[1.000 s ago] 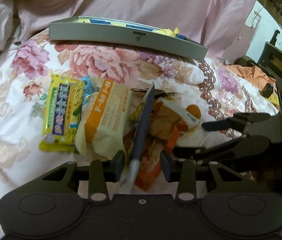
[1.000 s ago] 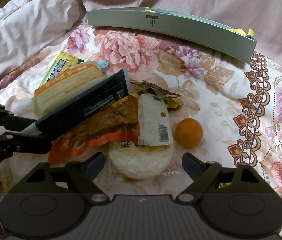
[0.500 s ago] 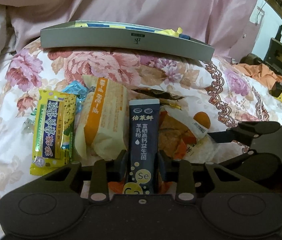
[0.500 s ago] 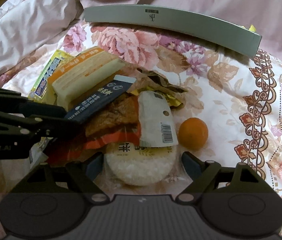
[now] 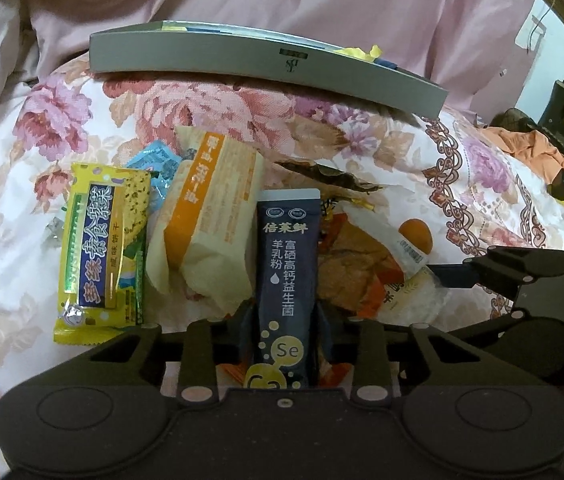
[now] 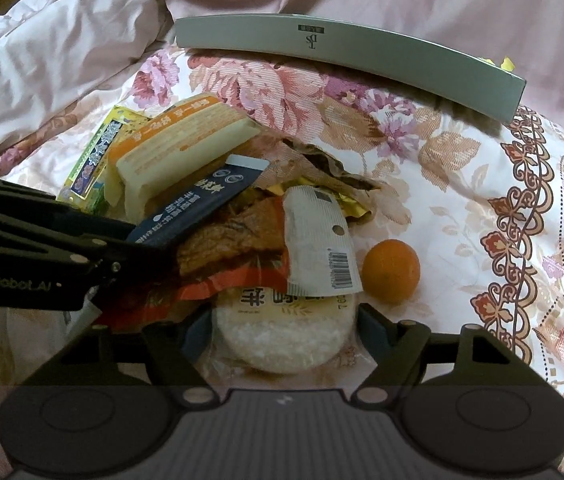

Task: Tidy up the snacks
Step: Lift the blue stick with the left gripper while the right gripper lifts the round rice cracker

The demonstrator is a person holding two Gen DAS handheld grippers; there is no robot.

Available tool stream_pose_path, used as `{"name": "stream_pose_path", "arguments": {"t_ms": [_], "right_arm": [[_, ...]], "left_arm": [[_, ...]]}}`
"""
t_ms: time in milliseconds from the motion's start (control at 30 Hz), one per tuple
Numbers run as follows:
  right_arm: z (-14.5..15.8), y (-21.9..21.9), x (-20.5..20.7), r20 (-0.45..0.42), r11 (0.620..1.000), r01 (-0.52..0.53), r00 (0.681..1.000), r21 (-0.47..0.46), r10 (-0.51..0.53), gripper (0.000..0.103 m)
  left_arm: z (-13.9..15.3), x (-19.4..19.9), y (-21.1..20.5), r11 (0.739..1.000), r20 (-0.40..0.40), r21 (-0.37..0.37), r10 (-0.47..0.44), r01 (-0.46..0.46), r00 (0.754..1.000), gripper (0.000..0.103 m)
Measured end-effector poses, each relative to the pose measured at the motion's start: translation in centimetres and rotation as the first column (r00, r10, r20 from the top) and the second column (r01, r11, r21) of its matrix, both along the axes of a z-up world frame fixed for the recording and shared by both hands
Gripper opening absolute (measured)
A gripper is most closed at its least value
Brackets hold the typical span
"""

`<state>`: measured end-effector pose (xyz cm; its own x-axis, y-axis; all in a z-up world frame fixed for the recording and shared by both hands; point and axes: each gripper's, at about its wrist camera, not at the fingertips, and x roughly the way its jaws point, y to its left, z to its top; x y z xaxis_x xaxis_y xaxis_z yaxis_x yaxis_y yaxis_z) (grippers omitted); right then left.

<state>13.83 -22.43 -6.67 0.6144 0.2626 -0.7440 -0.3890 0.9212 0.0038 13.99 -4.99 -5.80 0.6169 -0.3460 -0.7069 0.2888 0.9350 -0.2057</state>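
Sachet (image 5: 287,276) pinched in left tool (image 5: 284,328), rice cake (image 6: 282,336) between closing right tool (image 6: 283,330)

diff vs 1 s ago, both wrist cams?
The left gripper closed on the dark sachet, which turned from edge-on to face-on to its camera. The right gripper is closing around the rice cake, its pads near but not clearly pressing. Unmoved: orange, yellow pack, sandwich pack, grey box.
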Motion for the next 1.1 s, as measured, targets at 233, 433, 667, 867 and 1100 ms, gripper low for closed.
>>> {"name": "stream_pose_path", "arguments": {"t_ms": [233,433,667,867,1100], "right_arm": [[0.1,0.0,-0.3,0.016,1.0,-0.005,1.0,0.001,0.005,0.075],[0.5,0.7,-1.3,0.098,0.998,-0.038,0.994,-0.055,0.044,0.075],[1.3,1.7,-2.9,0.254,0.984,-0.034,0.964,-0.175,0.078,0.075],[1.8,1.5,-3.3,0.332,0.974,0.012,0.941,-0.225,0.065,0.075],[3.0,0.1,-2.9,0.436,0.977,0.11,0.9,-0.183,-0.02,0.075]], "left_arm": [[0.1,-0.5,0.3,1.0,0.014,-0.018,0.016,-0.016,1.0,0.028],[0.7,-1.5,0.2,0.998,0.055,-0.055,0.01,-0.007,0.998,0.027],[1.6,-2.1,0.7,0.994,0.123,-0.106,0.055,-0.042,0.991,0.026],[2.2,-2.4,0.9,0.988,0.176,-0.142,0.077,-0.052,0.981,0.027],[3.9,-2.0,1.0,0.981,0.236,-0.175,0.129,-0.089,0.963,0.027]]}}
